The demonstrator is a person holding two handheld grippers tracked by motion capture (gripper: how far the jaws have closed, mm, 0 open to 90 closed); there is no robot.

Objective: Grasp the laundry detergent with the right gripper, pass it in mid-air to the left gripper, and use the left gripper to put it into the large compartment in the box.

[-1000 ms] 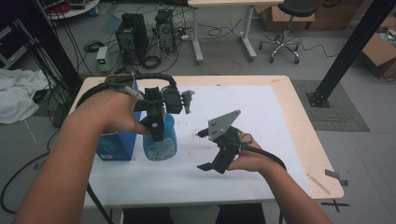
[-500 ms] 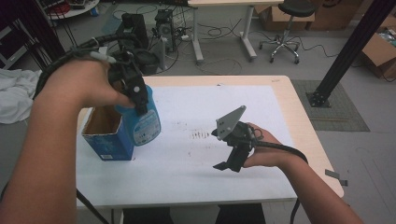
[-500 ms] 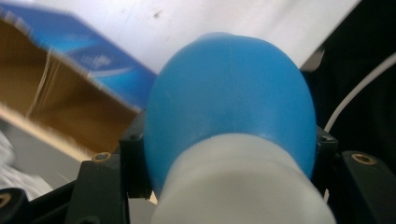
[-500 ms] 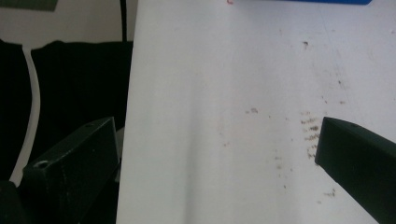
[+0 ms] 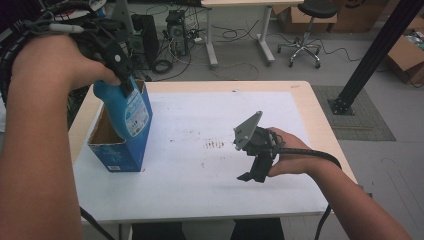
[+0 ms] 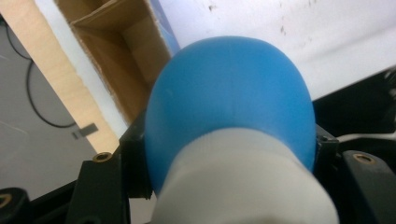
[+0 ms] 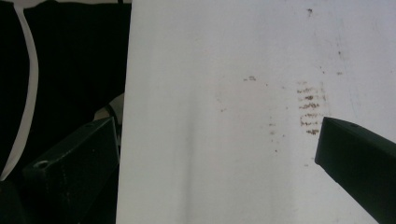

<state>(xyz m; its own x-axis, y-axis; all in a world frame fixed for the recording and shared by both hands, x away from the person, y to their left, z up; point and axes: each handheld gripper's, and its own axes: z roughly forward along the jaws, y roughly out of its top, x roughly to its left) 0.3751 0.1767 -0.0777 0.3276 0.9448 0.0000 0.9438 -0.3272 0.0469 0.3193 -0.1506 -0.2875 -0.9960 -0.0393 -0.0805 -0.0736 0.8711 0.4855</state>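
The left gripper (image 5: 117, 62) clamps its jaws on a blue bottle (image 5: 131, 112) above an open box (image 5: 116, 150); the right gripper's (image 5: 252, 170) jaws gape empty over the bench (image 5: 200, 195).

Blue bottle (image 6: 231, 93) between fingers (image 6: 100, 186)

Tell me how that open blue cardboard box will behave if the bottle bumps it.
The open blue cardboard box stands tall and narrow, so it probably tips easily. Its interior looks empty in the left gripper view, so it is likely light and may slide. The left gripper holds the blue plastic bottle at its rim.
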